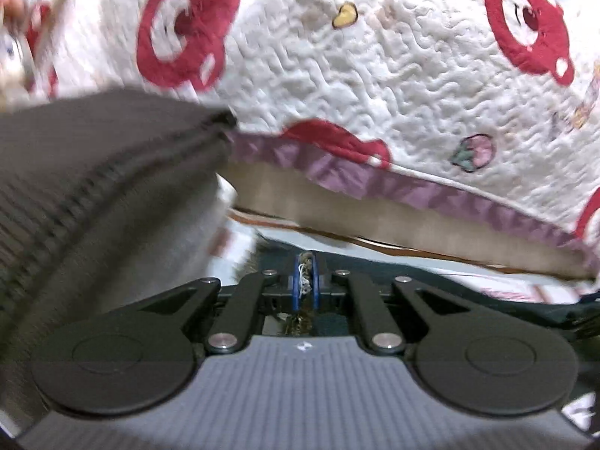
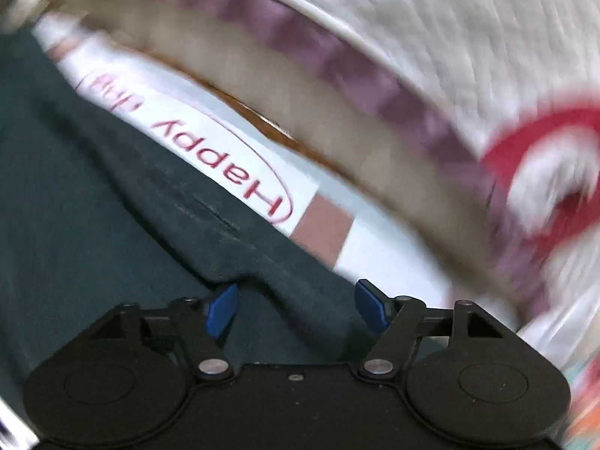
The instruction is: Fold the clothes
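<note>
The left gripper [image 1: 304, 285] has its jaws pressed together, and a small tuft of brownish, frayed cloth [image 1: 305, 270] with pale threads is pinched between the two blue pads; what garment that tuft belongs to cannot be told from this view. Up and to the left of those jaws, a grey ribbed knit garment [image 1: 93, 172] fills the near side of the view, its thick hem ending just above and left of the fingertips, apart from them. Ahead of the jaws and above them lies a white quilt [image 1: 375, 75] with red bear-shaped patches and a purple border, its edge running across the view beyond the pads. The right gripper [image 2: 298, 307] has its jaws spread, the two blue pads standing well apart. A dark teal garment [image 2: 112, 206] lies under and ahead of them, and a raised fold of it runs up between the two pads; the left pad sits right at the fold's flank, while the right pad stands clear of it, so the cloth is not clamped. Beyond the teal cloth, ahead and to the right of the jaws, is a white sheet [image 2: 240, 157] printed with red lettering in an oval, and past that the same quilt's purple border, heavily blurred.
</note>
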